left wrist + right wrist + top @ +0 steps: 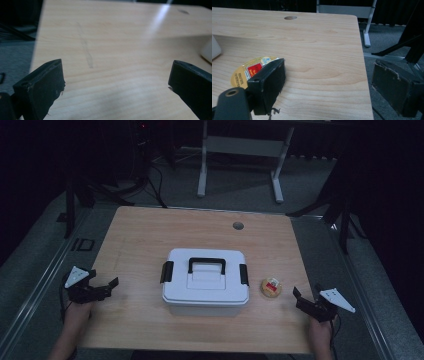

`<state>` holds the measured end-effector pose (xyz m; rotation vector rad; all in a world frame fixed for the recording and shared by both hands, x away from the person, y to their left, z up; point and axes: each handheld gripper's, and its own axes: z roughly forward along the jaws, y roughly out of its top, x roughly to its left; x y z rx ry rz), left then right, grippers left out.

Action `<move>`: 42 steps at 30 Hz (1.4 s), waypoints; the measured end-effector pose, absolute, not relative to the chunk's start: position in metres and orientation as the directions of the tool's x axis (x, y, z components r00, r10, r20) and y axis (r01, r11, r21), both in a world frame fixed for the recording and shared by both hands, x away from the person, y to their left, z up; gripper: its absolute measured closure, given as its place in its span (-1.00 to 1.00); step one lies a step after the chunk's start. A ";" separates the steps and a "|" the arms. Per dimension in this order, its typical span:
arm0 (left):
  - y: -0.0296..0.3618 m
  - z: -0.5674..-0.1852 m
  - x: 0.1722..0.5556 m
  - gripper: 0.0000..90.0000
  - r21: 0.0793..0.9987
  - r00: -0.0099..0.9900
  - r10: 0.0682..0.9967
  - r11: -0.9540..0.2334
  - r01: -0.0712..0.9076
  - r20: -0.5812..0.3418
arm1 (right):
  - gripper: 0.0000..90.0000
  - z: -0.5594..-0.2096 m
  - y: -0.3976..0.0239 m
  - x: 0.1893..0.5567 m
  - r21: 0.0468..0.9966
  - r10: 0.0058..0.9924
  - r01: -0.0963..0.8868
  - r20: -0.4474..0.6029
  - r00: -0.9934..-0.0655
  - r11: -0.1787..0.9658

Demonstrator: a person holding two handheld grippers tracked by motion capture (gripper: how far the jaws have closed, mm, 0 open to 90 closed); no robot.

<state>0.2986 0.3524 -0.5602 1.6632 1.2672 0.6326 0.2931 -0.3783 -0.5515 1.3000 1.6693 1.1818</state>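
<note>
A white lidded box [205, 281] with a black handle [206, 264] and black side latches sits in the middle of the wooden table [150, 230]. To its right lies a small round yellow-lidded tub [271, 288] with a red label, also in the right gripper view [249, 71] just behind the left jaw. My left gripper [107, 287] hovers open at the table's left edge; its jaws [115, 80] stand wide over bare wood, with the box's corner [207, 51] at the right. My right gripper [305, 300] stands open at the right edge with nothing between its fingers [329, 87].
A round cable hole [238, 225] sits near the table's far edge. Behind the table stands a white metal desk frame [240, 150] on grey carpet. Black stand legs [340, 210] rise at both sides of the table. The surroundings are dark.
</note>
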 end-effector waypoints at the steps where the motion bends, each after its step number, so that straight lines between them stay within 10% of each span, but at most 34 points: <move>1: 0.353 -0.560 0.299 -1.00 0.881 0.352 0.927 -0.058 0.470 -0.128 | -0.74 -0.552 -0.378 0.293 0.941 0.969 0.328 0.005 -0.248 0.079; 21: 0.349 -0.538 0.306 -0.94 0.716 0.663 0.748 -0.479 0.508 0.030 | -0.74 -0.552 -0.377 0.293 0.936 0.956 0.343 0.025 -0.291 0.080; 42: 0.316 -0.523 0.308 -0.94 0.320 0.871 0.489 -0.833 0.451 0.046 | -0.74 -0.552 -0.378 0.294 0.935 0.951 0.347 0.035 -0.308 0.078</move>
